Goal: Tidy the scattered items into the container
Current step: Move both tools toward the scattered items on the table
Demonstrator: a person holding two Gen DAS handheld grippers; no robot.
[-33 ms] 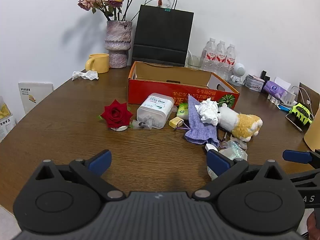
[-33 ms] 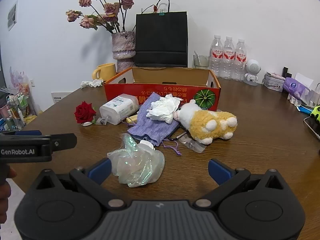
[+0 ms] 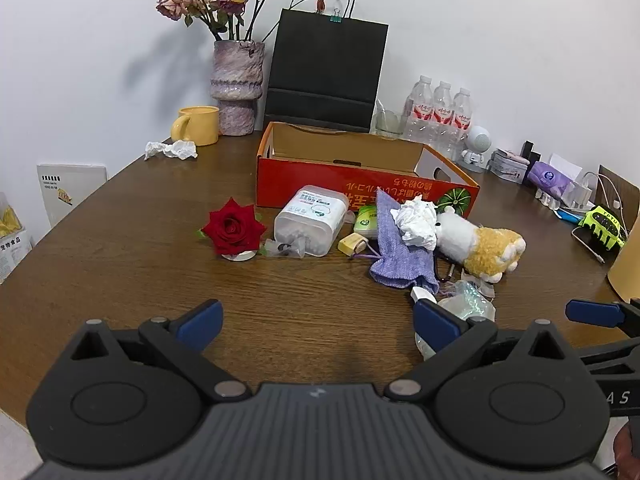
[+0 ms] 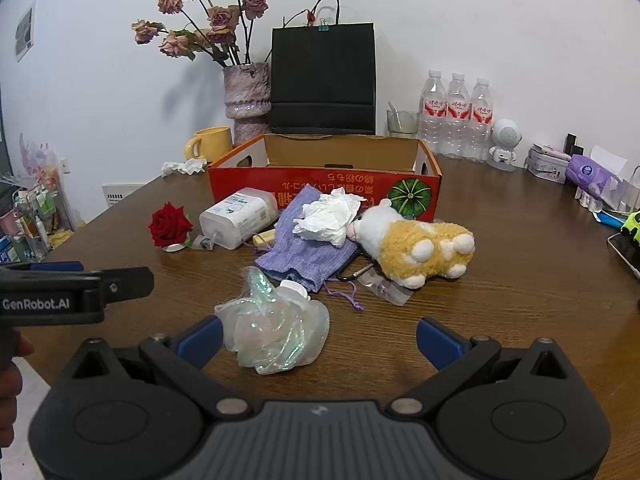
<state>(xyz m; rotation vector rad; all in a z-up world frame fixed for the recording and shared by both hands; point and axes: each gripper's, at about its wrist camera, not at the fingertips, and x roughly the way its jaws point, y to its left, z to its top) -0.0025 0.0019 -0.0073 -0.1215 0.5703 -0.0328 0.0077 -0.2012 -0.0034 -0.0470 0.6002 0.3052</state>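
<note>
An open red cardboard box [image 3: 360,184] [image 4: 320,184] stands mid-table. In front of it lie a red rose [image 3: 233,226] [image 4: 169,224], a white plastic container [image 3: 310,220] [image 4: 238,216], a purple cloth pouch [image 3: 400,252] [image 4: 308,246] with crumpled tissue [image 3: 416,222] [image 4: 330,216] on it, a plush toy [image 3: 480,244] [image 4: 416,246] and an iridescent plastic bag [image 3: 464,304] [image 4: 276,332]. My left gripper [image 3: 316,322] is open and empty, short of the items. My right gripper [image 4: 318,338] is open, the bag next to its left finger.
A small yellow padlock [image 3: 351,244] and a green packet [image 3: 366,220] lie by the pouch. At the back stand a vase [image 3: 238,84], a yellow mug [image 3: 198,124], a black paper bag [image 3: 326,76] and water bottles [image 3: 440,116]. Clutter lines the right table edge [image 3: 600,220].
</note>
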